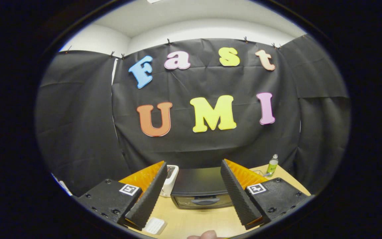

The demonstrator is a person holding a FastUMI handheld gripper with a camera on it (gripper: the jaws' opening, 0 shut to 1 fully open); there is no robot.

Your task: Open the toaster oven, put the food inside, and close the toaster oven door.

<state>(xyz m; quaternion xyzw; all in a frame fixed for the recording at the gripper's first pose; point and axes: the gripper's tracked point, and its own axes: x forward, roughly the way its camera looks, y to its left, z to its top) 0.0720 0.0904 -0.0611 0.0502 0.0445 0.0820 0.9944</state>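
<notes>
Toaster oven (200, 191): black, boxy, upright on the desk (207, 222), door shut with handle at its front. Sits beyond the fingers (151, 194), framed in the gap between them. Food not identifiable.

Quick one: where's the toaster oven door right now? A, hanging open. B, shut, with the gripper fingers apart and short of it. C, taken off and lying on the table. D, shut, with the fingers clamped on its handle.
B: the door sits flush on the toaster oven, handle untouched, beyond the gripper, whose fingers stand wide apart, holding nothing.
</notes>
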